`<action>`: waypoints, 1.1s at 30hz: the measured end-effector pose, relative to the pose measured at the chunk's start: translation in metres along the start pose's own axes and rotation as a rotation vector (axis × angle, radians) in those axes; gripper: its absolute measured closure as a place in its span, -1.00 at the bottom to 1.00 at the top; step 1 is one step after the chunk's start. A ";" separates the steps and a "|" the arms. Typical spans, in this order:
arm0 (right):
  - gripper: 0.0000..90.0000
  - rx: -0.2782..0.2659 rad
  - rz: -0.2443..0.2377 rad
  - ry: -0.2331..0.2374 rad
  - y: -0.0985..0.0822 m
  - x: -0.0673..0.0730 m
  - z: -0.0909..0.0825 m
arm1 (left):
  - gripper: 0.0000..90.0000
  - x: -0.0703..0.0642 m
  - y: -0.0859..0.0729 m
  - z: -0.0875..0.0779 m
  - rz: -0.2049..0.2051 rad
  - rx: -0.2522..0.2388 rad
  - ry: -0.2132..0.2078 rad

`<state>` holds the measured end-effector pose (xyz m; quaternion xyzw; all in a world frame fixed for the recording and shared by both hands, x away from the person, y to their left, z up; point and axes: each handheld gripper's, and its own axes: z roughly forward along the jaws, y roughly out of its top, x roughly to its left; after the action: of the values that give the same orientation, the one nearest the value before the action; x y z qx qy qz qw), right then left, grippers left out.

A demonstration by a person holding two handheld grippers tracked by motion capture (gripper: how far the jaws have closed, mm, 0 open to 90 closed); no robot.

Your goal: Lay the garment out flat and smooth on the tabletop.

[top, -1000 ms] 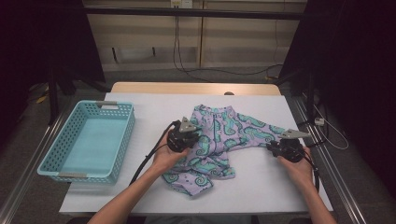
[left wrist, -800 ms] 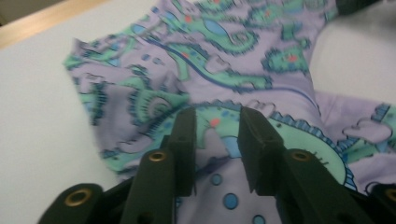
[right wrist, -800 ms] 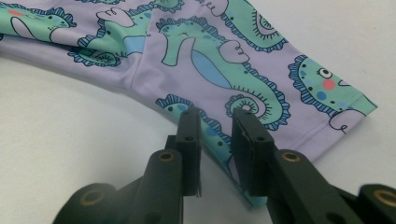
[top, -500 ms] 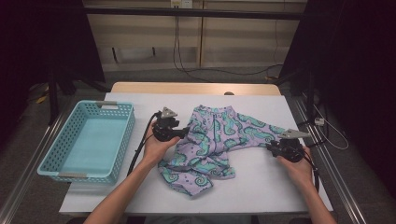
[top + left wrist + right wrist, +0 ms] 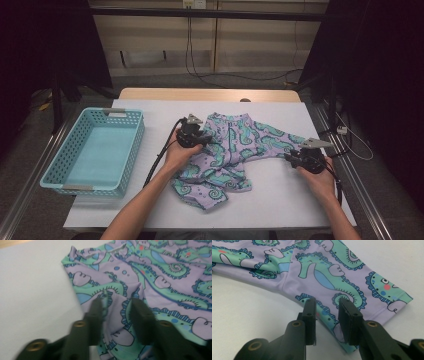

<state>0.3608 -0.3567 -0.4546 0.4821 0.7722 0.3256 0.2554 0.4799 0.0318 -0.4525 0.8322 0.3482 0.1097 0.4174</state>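
A lilac top with green seahorse print (image 5: 230, 150) lies crumpled on the white table (image 5: 280, 205). My left gripper (image 5: 204, 141) rests at its left edge near the collar. In the left gripper view the jaws (image 5: 116, 305) have just been closing, and a raised fold of the top (image 5: 162, 285) stands in the gap between them. My right gripper (image 5: 291, 158) sits at the end of the right sleeve. Its jaws (image 5: 327, 307) have just been opening and stand apart over the sleeve's hem (image 5: 324, 272), which lies flat on the table.
A light blue plastic basket (image 5: 135, 132) stands at the table's left side. Cables trail from both grippers toward the person. A wooden strip (image 5: 200, 94) borders the table's far edge, and the floor beyond is dark.
My left hand left the top's middle, swung left and up, then came back to the left edge near the collar. The right hand has stayed put at the sleeve end.
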 end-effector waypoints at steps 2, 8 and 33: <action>0.52 -0.002 0.001 0.001 0.000 0.000 0.000 | 0.74 0.000 -0.001 0.001 0.003 0.012 0.014; 0.51 -0.009 0.007 0.001 0.001 -0.002 0.000 | 0.97 0.007 0.001 -0.011 -0.022 -0.012 0.002; 0.34 -0.047 0.090 -0.093 0.014 -0.035 0.000 | 0.96 0.060 -0.006 -0.075 -0.194 -0.180 0.191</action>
<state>0.3828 -0.3839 -0.4411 0.5246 0.7292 0.3323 0.2875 0.4856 0.1206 -0.4167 0.7397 0.4538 0.1781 0.4639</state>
